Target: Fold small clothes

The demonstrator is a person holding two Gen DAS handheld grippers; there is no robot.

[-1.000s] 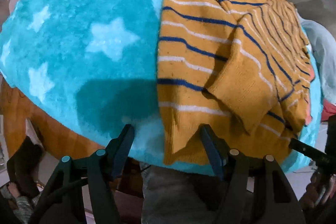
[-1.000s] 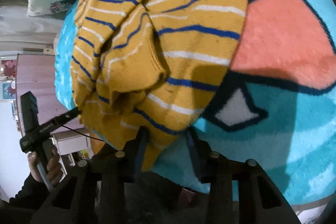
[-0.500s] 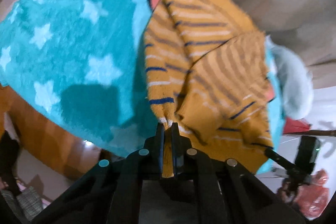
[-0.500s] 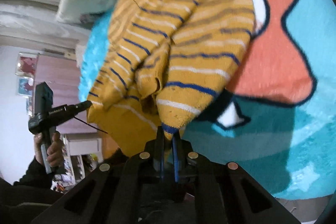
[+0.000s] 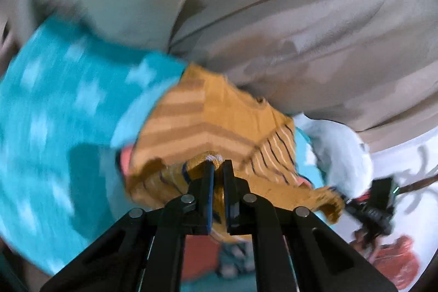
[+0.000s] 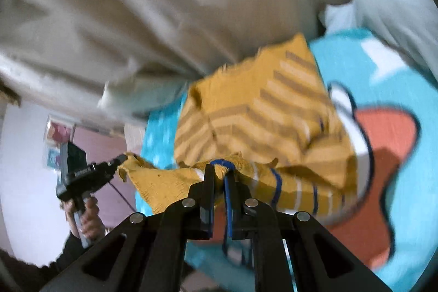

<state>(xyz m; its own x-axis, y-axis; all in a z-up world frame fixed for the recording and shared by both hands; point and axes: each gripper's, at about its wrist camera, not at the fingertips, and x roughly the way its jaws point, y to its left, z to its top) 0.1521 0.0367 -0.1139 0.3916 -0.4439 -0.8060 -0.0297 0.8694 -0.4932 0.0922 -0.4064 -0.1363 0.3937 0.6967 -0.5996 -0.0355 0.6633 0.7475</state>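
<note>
Both the left gripper (image 5: 216,168) and right gripper (image 6: 219,174) are clamped on the near hem of the yellow striped sweater (image 6: 262,111), lifted above the turquoise blanket (image 5: 54,111), likely to carry that edge far over the 1 garment.

I see a knit mustard sweater (image 5: 208,125), soft, matt; fuzzy plush teal blanket (image 5: 54,111); matt black plastic left tool (image 5: 217,168) with shiny metal rivets; smooth beige curtain (image 6: 109,4) cloth.
</note>
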